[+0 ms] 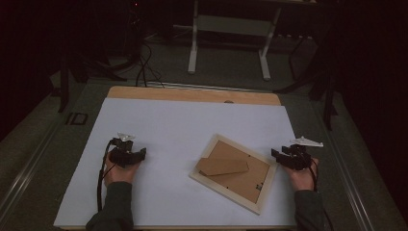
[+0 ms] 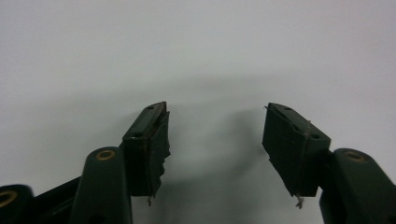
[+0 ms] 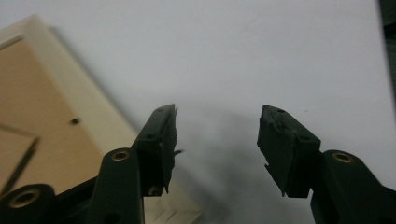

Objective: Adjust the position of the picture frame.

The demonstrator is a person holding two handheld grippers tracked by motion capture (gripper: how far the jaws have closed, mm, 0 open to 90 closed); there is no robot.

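A pale wooden picture frame [image 1: 234,172] lies face down and turned askew on the white table sheet [image 1: 183,125], its brown backboard and folded stand showing. My left gripper [image 1: 140,155] rests at the sheet's left side, well apart from the frame, its jaws open over bare white surface [image 2: 215,135]. My right gripper [image 1: 275,155] sits just off the frame's right corner, open with nothing between its fingers [image 3: 217,135]. In the right gripper view the frame [image 3: 51,121] lies to the left of the jaws, its light rim passing under the left finger [image 3: 159,140].
The white sheet covers a wooden tabletop [image 1: 192,94] whose far edge shows bare. Beyond it stand a white table's legs [image 1: 228,43] and dark cables [image 1: 144,67] on a grey floor. A dark stand [image 1: 329,86] rises at the right.
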